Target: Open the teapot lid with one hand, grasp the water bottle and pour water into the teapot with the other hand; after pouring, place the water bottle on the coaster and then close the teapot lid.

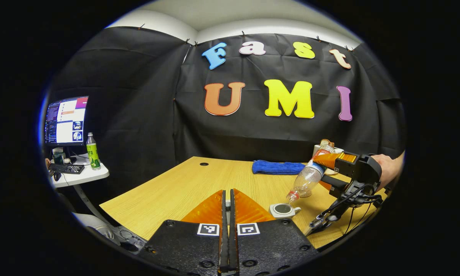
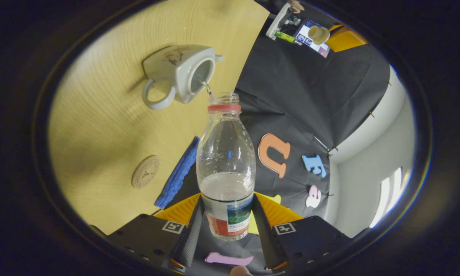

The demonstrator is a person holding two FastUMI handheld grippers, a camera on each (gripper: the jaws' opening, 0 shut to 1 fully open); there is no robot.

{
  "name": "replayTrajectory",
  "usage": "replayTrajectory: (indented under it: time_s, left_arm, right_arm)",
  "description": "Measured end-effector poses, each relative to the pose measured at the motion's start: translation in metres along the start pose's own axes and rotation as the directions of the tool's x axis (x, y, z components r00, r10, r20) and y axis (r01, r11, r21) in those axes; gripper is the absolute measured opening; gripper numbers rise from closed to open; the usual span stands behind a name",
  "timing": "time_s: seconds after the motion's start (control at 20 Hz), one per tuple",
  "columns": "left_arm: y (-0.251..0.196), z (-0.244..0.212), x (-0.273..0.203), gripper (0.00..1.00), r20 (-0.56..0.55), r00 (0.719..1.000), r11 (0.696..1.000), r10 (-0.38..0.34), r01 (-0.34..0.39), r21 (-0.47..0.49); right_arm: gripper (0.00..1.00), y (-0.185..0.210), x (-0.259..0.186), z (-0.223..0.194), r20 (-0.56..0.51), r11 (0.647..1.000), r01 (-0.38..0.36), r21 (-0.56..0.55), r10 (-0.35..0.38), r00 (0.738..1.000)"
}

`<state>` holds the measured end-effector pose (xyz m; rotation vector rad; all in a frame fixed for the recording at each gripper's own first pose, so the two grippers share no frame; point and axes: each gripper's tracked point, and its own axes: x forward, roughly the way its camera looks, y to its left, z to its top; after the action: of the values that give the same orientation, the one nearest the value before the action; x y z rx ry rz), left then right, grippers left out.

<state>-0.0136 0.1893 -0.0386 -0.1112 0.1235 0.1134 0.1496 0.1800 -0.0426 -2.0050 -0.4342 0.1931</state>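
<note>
The clear water bottle (image 2: 226,161) with a red neck ring is tilted mouth-down, and my right gripper (image 2: 226,200) is shut on its labelled lower part. A thin trickle runs from its mouth into the open white teapot (image 2: 180,69) on the wooden table (image 2: 107,115). In the left gripper view, the bottle (image 1: 308,178) slants over the teapot (image 1: 283,210), gripped by the right gripper (image 1: 321,171) in a hand (image 1: 387,168). My left gripper (image 1: 226,191) hangs above the table, fingers together. Far off, it (image 2: 343,40) carries a round tan lid (image 2: 318,34). The round coaster (image 2: 145,171) lies bare.
A blue cloth (image 1: 277,167) lies at the table's far edge, next to the coaster in the right gripper view. A white side table at the left carries a monitor (image 1: 66,120), a keyboard and a green bottle (image 1: 93,151). Black cloth walls close the booth.
</note>
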Motion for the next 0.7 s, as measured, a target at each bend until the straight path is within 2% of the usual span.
replayTrajectory:
  time_s: [0.7]
  left_arm:
    - [0.001,0.003,-0.001,0.03,0.001,1.000,1.000,0.000,0.000,-0.002]
  right_arm:
    - [0.71,-0.011,0.004,0.005,0.018,0.997,0.023,-0.070,-0.022,1.000]
